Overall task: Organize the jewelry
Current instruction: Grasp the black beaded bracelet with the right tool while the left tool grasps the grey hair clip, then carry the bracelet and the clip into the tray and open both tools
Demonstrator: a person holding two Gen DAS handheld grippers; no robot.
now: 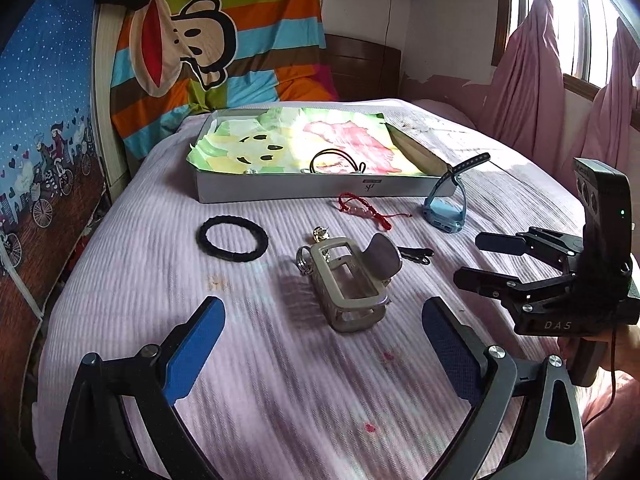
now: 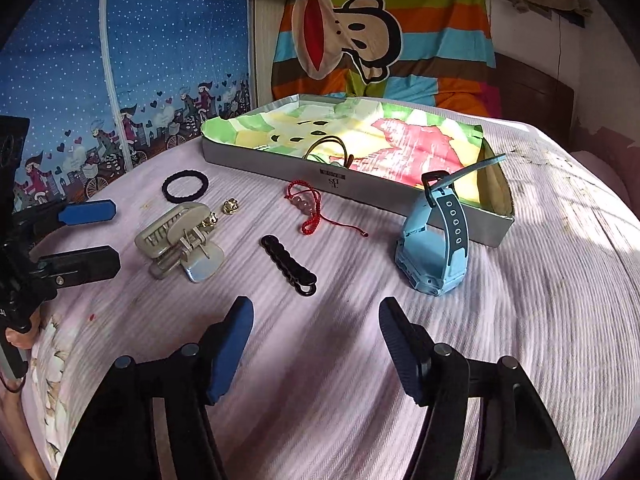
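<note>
A shallow grey box lined with a colourful cloth sits on the bed and holds a black cord loop. On the sheet lie a black hair ring, a red string bracelet, a beige claw clip, small gold pieces, a black beaded clip and a blue watch. My left gripper is open just before the claw clip. My right gripper is open and empty, near the black clip.
A striped cartoon blanket hangs behind the box. A blue patterned wall runs along the left of the bed. Pink curtains hang at the right by the window.
</note>
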